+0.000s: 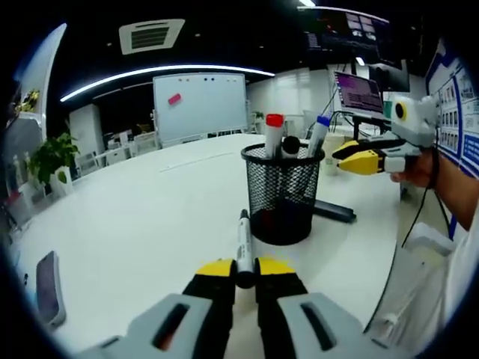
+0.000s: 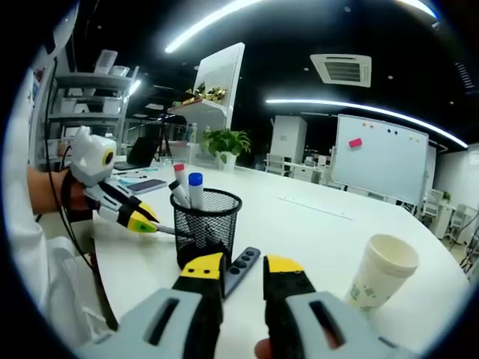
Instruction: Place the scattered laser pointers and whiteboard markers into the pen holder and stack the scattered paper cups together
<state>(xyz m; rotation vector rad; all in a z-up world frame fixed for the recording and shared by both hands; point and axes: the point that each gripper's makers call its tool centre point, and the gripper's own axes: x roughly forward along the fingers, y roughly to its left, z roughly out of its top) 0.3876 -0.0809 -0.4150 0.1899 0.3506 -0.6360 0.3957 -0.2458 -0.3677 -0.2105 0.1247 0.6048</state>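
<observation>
L gripper [image 1: 245, 271]: jaws nearly closed, pinching a marker [image 1: 243, 247] btw the yellow tips, marker pointing fwd along the jaws. R gripper [image 2: 243, 271]: jaws apart, nothing btw them. In left gripper view the R gripper [image 1: 358, 157] is held up by a hand [image 1: 419, 169], forearm running off to the side. In right gripper view the L gripper [image 2: 142, 221] sits low over the tabletop's near edge.

Curved ceiling light strips [image 1: 165, 73] brighten the white table [image 1: 150, 224] evenly under a dark ceiling, with soft shadows, sharp centres and fisheye-bent edges.
</observation>
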